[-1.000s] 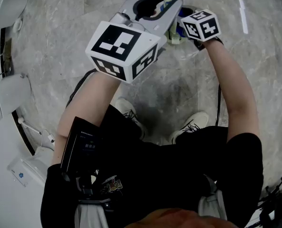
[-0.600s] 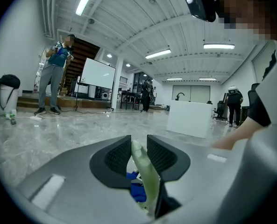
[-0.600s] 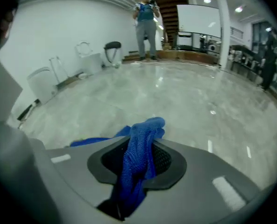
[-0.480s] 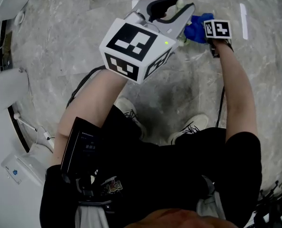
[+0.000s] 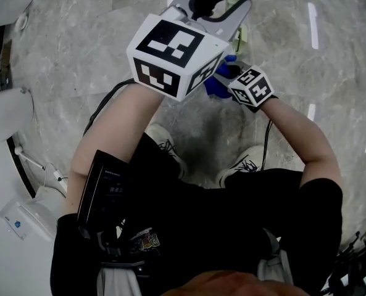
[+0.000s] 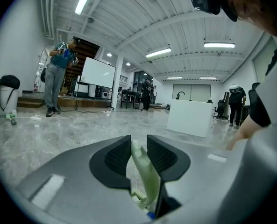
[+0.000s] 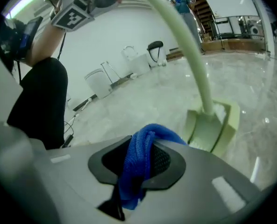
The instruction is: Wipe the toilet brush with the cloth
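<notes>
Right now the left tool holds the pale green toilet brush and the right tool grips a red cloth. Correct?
No: the cloth in the right tool is blue, not red, as the right gripper view shows. The left tool holds the toilet brush.

You're on glossy grey marble-look floor [image 5: 65, 54], w/ light streaks at 1 o'clock in head view; white fixtures [image 5: 7, 113] line the edge at 9 o'clock. Left gripper view: white beamed ceiling [image 6: 129, 17] w/ tube lights [image 6: 158, 53] at 12, whiteboard [image 6: 97, 78] at 10, white counter [image 6: 189, 117] at 3, black-topped bin [image 6: 3, 101] at 9, a person [image 6: 56, 73] standing nr it. Right gripper view: plain white wall [image 7: 110, 31] at 12, railing [image 7: 241, 24] at 2.
</notes>
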`<move>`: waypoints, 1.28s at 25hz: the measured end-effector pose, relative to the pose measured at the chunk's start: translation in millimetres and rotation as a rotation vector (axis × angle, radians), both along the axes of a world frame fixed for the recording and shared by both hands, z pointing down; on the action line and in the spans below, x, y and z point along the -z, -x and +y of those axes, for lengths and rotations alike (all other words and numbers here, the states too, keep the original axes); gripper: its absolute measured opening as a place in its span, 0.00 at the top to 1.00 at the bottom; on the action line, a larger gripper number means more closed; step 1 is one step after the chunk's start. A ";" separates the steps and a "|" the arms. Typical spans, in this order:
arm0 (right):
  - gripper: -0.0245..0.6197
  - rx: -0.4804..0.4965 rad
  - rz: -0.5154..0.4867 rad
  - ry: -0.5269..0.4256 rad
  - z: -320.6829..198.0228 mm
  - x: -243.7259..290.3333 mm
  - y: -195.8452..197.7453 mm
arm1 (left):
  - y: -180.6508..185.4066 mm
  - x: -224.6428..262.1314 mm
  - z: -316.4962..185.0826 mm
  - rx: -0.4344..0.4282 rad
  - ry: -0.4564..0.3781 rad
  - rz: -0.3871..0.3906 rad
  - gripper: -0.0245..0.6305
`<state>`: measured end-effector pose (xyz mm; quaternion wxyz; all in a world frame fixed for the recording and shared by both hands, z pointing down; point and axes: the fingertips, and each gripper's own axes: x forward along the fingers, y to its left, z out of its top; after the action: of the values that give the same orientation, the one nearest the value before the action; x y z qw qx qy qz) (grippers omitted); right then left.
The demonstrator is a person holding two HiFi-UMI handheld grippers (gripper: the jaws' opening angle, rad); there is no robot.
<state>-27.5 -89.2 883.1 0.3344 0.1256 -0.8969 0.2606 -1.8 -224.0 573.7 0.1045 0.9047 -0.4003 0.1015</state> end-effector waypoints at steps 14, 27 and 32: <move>0.84 0.255 0.123 0.150 91.5 -33.6 0.8 | -4.6 -1.8 0.3 -0.019 -0.035 -0.053 0.79; 0.84 0.355 -0.109 0.343 91.9 9.6 6.9 | 9.5 23.6 2.3 -0.086 0.018 0.182 0.77; 0.84 0.223 -0.135 0.272 82.5 5.3 -8.4 | 94.1 18.4 -37.8 0.086 0.119 0.386 0.75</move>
<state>-19.1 -6.8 877.8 0.3140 -0.0388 -0.8822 0.3488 -95.9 -261.8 555.3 0.2367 0.8818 -0.4042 -0.0548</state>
